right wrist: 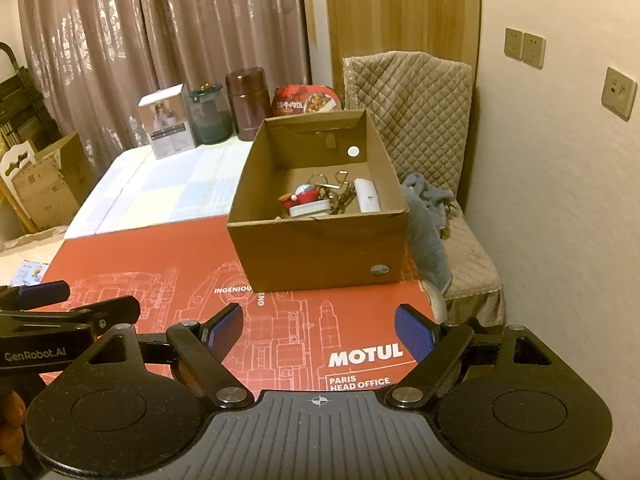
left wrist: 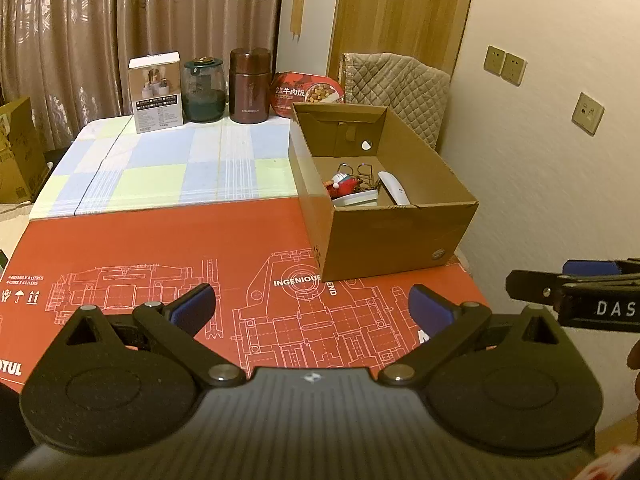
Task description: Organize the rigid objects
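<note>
Because the small items already lie in the open brown cardboard box (right wrist: 320, 252), we hold our left gripper (left wrist: 312, 304) and right gripper (right wrist: 318, 330) back, jaws wide and empty.

My table (left wrist: 160, 168) wears a checked cloth, with a red Motul cardboard sheet (left wrist: 160, 248) laid over its near part. The open cardboard box (right wrist: 320, 252) sits on that sheet; a white carton (left wrist: 156, 94), glass jar (left wrist: 203, 90), brown flask (left wrist: 250, 86) and red food tub (left wrist: 308, 90) line the far edge.

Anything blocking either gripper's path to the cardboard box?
Nothing visible. Only bare red board lies between the open left gripper, the open right gripper and the cardboard box. Both grippers are empty; the box top is open.
</note>
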{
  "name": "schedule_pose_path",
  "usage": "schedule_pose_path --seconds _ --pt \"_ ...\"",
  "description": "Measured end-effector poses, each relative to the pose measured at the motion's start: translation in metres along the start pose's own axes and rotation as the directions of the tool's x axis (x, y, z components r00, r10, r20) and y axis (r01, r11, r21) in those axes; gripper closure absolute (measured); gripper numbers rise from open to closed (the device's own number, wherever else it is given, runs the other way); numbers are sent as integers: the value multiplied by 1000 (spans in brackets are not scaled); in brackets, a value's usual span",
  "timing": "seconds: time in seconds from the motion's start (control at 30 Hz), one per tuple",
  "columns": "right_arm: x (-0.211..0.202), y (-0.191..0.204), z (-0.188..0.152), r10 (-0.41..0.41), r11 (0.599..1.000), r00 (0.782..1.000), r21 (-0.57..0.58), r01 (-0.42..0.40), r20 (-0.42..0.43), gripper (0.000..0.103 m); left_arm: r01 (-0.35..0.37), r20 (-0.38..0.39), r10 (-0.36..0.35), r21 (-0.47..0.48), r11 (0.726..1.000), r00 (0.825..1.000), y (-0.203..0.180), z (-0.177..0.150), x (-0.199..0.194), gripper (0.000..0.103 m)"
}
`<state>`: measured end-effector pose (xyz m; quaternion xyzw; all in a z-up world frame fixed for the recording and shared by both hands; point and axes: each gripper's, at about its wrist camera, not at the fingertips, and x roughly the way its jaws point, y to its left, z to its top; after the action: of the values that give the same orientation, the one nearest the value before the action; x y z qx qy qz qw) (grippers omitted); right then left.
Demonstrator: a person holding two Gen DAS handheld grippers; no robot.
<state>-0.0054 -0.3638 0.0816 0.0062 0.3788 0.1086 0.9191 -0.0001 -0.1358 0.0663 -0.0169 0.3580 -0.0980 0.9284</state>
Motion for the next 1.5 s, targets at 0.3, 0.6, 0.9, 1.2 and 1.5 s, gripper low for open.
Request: schedule_pose_path --seconds 0.3,0.6,0.9,1.2,1.5 --pt "0 0 0 1 1000 1000 -1 -1 -1 23 -2 0 2 -2 1000 1000 2 -1 2 2" --pt "0 1 0 1 1000 1000 0 -1 0 23 0 -1 0 -3 1000 1000 3 -1 1 2" --pt "1 4 1 -2 1000 1000 3 2 1 23 2 -2 -2 -6 1000 1000 2 0 2 2" --pt "1 4 2 -3 1000 1000 3 3 3 23 4 -2 -4 -8 1000 1000 1 -1 2 2" --pt "0 4 3 -1 1000 1000 4 1 6 23 9 14 -9 -10 1000 1000 -1 0 1 2"
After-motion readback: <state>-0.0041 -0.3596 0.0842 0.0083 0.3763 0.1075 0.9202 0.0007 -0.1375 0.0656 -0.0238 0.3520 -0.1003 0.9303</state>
